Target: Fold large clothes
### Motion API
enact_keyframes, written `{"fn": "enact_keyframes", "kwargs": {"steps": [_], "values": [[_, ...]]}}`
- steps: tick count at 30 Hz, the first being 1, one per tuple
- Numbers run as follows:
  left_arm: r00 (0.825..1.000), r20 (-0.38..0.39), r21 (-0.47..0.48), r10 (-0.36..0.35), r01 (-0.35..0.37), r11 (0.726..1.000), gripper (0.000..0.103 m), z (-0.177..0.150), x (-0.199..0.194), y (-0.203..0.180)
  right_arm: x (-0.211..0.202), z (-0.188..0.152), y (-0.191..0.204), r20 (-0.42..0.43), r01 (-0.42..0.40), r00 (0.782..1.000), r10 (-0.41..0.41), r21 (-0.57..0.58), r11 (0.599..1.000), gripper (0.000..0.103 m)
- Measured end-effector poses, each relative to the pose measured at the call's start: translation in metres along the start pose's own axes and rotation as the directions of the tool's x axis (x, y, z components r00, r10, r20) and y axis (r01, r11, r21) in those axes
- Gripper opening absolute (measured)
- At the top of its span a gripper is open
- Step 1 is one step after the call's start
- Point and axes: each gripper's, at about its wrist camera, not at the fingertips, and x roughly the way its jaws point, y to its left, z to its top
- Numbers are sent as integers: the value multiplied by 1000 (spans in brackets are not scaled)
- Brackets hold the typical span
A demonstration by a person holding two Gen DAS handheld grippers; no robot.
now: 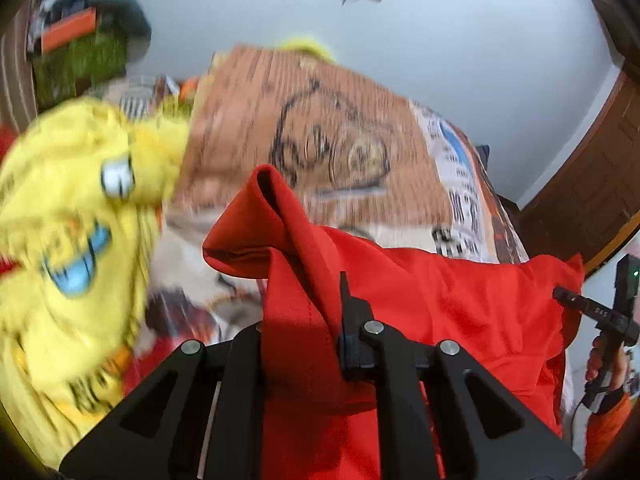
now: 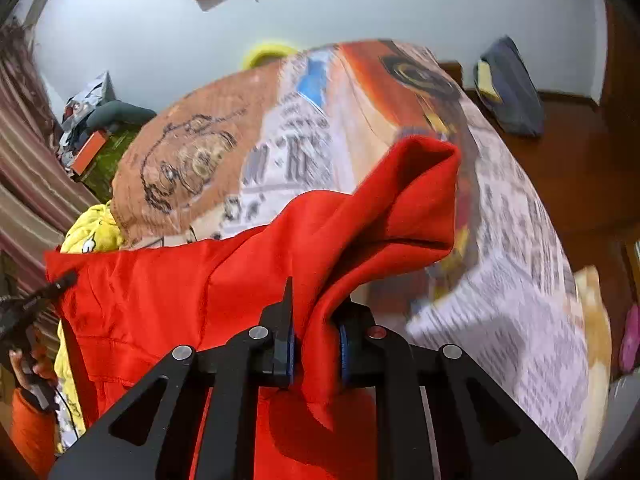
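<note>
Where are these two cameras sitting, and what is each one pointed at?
Left wrist view: rides on the left gripper, looking along its fingers, shut on the red garment, toward a printed bedspread and a yellow plush toy; the person's right hand shows at the right edge.
Right wrist view: rides on the right gripper, also shut on the red garment, facing the same bedspread; the left hand shows at the left edge.
Shared: garment, bedspread, plush toy.

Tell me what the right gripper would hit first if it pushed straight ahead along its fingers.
Probably the printed bedspread. The right gripper, shut on the red garment, points down toward it past the bunched red fold; depth is unclear in the blur.
</note>
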Motion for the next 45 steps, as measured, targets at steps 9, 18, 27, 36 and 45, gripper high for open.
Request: {"fn": "enact_keyframes", "kwargs": {"steps": [9,18,27,36,45], "values": [[993,-64,27,98,-96,995,12,19,57,16,41,21,15,16,62,998,-61,-56,997,14],[941,-299,0,160,-168,986,30,-32,140,59,69,6,-16,-55,75,996,-75,-9,997,24],[920,-281,117,274,-251,961,50,-46,114,59,45,-5,-8,-56,205,976,-211,-90,974,69],[924,-237,189,299,-258,947,62,-57,37,43,-10,-37,13,-58,244,965,-256,-170,955,79],[953,-211,248,219,-165,955,73,-92,-49,11,-81,-79,37,19,219,975,-219,-200,955,82]]}}
